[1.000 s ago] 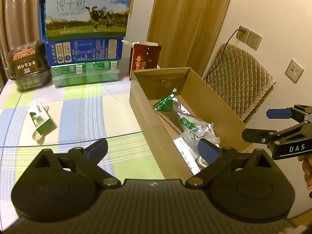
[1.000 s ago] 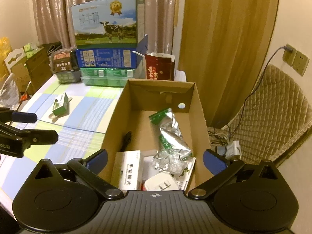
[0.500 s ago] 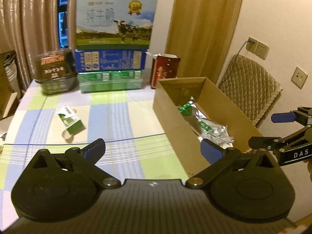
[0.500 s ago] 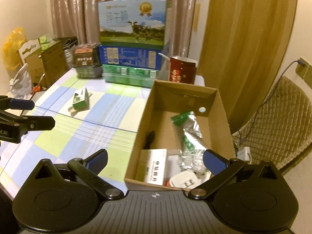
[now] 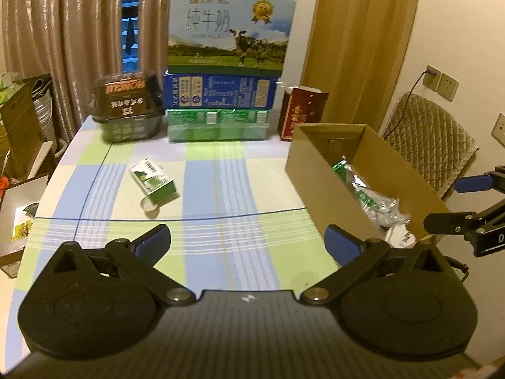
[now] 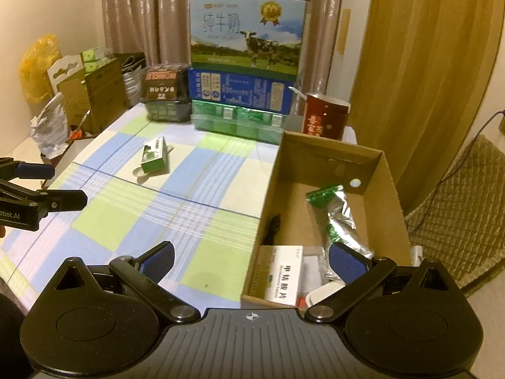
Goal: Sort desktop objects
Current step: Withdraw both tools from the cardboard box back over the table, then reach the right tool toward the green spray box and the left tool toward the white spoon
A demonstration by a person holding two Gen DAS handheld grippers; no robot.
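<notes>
Left wrist view: in one second we pull back from the cardboard box (image 5: 318, 186), so now more of the counter (image 5: 221, 195) shows. Both left gripper (image 5: 247, 243) and right gripper (image 6: 251, 259) have jaws open and empty. The small green box (image 5: 153, 180) lies alone, far left; we judge it comes next.
</notes>
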